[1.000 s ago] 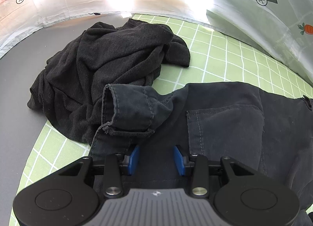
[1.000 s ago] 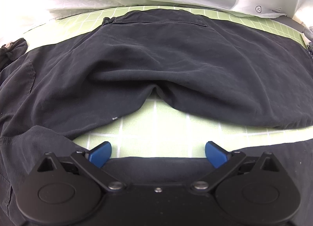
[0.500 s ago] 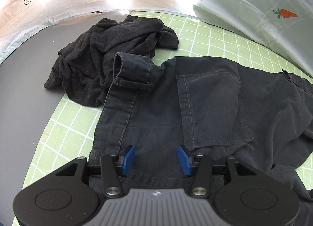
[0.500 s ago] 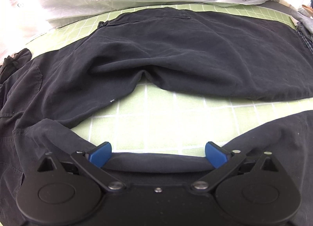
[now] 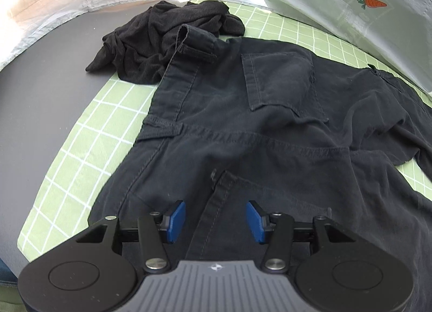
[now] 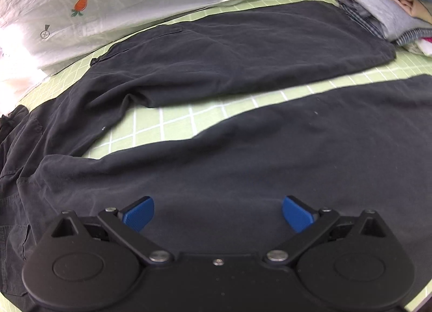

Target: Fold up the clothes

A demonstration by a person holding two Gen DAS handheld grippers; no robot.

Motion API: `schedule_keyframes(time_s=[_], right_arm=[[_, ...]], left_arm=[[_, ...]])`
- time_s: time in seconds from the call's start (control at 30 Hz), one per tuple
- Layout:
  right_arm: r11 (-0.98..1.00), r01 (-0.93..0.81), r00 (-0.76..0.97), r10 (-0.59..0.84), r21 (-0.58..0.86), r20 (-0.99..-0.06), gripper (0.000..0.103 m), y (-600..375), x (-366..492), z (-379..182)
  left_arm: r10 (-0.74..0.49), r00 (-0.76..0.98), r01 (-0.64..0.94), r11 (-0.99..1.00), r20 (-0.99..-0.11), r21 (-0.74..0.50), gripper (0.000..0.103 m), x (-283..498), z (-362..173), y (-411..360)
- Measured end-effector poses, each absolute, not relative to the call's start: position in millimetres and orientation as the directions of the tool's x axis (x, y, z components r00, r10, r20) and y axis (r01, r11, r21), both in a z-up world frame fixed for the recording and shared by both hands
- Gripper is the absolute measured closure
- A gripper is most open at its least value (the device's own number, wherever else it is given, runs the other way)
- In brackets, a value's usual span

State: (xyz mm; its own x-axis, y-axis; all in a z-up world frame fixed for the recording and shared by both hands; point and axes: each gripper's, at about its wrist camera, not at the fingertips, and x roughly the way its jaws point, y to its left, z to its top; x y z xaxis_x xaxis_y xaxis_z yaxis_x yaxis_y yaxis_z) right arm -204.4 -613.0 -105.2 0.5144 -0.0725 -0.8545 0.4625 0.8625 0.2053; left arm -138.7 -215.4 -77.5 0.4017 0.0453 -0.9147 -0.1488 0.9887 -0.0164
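A pair of dark navy trousers (image 5: 256, 128) lies spread on the green checked mat (image 5: 89, 150), waist toward the left. Its back pocket (image 5: 278, 82) faces up. My left gripper (image 5: 216, 221) is open and hovers over the waistband and fly area, holding nothing. In the right wrist view both trouser legs (image 6: 243, 50) stretch to the right with a strip of mat (image 6: 189, 120) between them. My right gripper (image 6: 218, 214) is wide open above the near leg (image 6: 243, 171), empty.
A crumpled black garment (image 5: 162, 39) lies at the mat's far left corner, partly on the grey table (image 5: 40, 101). A stack of folded clothes (image 6: 388, 4) sits at the far right. White sheeting with a carrot print (image 6: 81, 5) backs the table.
Both grippers have pulled back toward the near edge and risen. More of the trousers shows in each view. The right gripper now sits over the near leg instead of its edge.
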Motion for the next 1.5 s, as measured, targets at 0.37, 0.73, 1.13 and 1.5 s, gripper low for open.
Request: schedule_keyframes(time_s=[0.37,0.73,1.13,1.5], right_arm=[[0.64,0.55,0.662,0.059,0.537,-0.747,0.0,-674.5,-301.6,-117.0],[0.308,0.607,0.771,-0.003,0.733,-0.637,0.005,-749.9,-399.1,-131.0],[0.072,0.588,0.809,-0.075,0.806,-0.583,0.006,-782.7,-459.2,-154.0],[-0.206,0.399,0.895,-0.125,0.894,-0.428,0.02,-790.2,-455.5,-186.6]], left_arm=[[-0.013,0.314,-0.129,0.99,-0.949,-0.057,0.048,-185.4,-101.8,-247.7],[0.018,0.286,-0.135,0.991,-0.958,-0.022,0.043,-198.8,-107.9,-266.8],[0.015,0.268,-0.173,0.984,-0.963,-0.033,0.043,-205.2,-107.3,-263.8],[-0.019,0.237,-0.182,0.981,-0.971,-0.064,0.043,-207.0,-104.5,-251.5]])
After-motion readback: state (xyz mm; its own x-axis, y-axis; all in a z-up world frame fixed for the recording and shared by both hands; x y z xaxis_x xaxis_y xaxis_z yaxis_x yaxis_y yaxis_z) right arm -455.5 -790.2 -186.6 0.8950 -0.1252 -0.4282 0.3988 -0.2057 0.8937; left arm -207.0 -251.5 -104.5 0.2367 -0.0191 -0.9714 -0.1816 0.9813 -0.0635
